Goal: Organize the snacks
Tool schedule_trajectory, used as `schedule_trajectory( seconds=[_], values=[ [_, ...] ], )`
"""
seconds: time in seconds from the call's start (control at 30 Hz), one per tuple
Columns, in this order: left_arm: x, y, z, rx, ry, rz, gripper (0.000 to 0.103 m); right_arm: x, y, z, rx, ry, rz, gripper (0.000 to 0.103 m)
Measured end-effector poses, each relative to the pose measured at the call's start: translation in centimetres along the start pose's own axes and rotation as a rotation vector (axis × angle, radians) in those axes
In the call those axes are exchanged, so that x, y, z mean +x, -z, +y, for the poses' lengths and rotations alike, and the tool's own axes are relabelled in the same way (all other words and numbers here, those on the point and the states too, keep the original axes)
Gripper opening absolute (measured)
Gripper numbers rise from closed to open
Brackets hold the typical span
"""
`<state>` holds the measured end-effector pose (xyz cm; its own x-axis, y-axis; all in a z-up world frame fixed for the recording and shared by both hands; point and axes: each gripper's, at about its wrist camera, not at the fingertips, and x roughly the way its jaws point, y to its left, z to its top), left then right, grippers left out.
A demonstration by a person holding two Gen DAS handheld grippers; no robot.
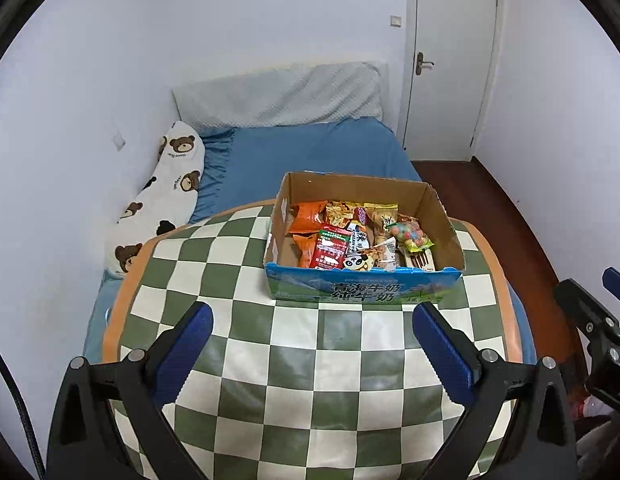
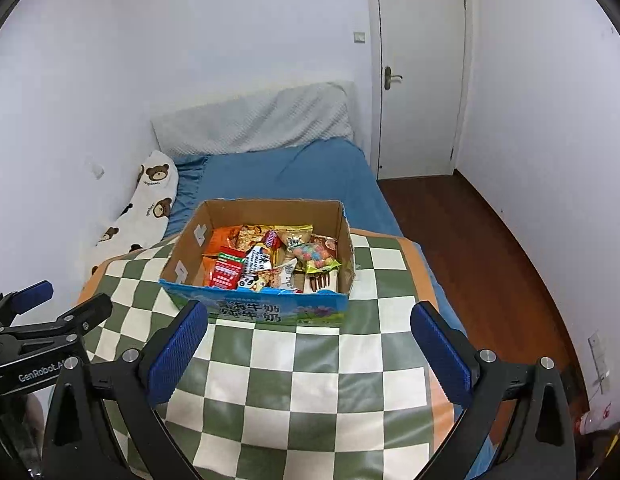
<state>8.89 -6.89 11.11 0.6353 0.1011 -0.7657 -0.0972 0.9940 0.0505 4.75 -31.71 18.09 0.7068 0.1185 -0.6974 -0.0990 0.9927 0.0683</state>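
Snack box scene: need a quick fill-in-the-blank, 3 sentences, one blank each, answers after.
1. The snack packets all lie inside an open ____ box with a blue printed front.
2. The box rests on a mat checked in cream and ____.
3. Both the left gripper and the right gripper are ____ and hold nothing.

Missing words: cardboard; green; open
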Motion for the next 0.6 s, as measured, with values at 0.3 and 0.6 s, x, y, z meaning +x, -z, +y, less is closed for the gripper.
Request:
schedule_trajectory(
  seconds=[0.3,0.6],
  values=[
    [-1.2,0.8,-0.1,-0.008,0.000,-0.007,0.102,-2.0,0.8,1.0,-0.016,-0.044,0.001,0.103],
    [1.8,-0.3,-0.6,-0.012,-0.007,0.001,0.103,1.8,-0.4,0.4,-0.023,-0.005,0.010,0.103]
  ],
)
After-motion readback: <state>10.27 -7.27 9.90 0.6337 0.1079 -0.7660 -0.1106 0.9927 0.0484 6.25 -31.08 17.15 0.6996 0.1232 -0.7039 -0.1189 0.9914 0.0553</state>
